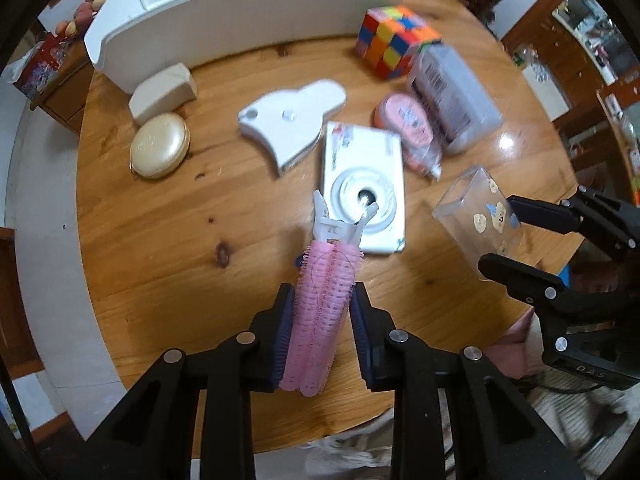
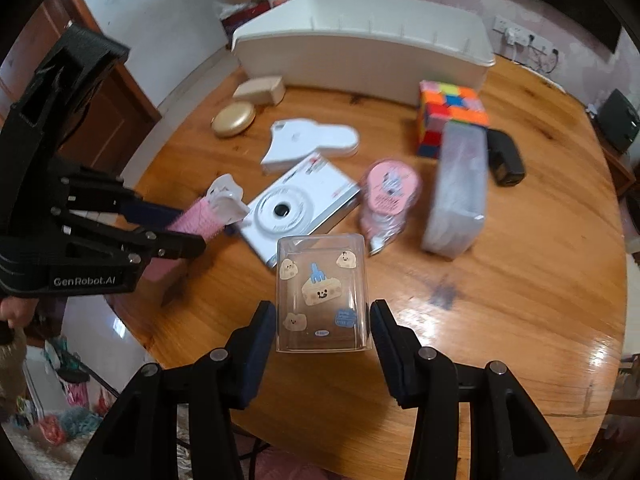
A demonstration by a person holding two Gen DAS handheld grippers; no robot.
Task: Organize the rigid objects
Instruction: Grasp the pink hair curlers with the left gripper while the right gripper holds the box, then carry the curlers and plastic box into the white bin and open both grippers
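Note:
My left gripper [image 1: 320, 300] is shut on a pink hair roller clip [image 1: 324, 292], held above the round wooden table; it also shows in the right wrist view [image 2: 204, 212]. My right gripper [image 2: 322, 316] is shut on a clear plastic box with cheese stickers [image 2: 320, 292], held above the table's near part; the box also shows in the left wrist view [image 1: 480, 216]. A white camera [image 1: 362, 184] lies under the roller's tip. A white divided organizer tray [image 1: 224, 20] stands at the back of the table.
On the table lie a colour cube [image 1: 396, 40], a pink packet [image 1: 408, 128], a frosted box [image 1: 456, 96], a white mushroom-shaped piece [image 1: 288, 120], a cream oval case [image 1: 160, 146], a beige wedge [image 1: 162, 92] and a black item [image 2: 504, 156].

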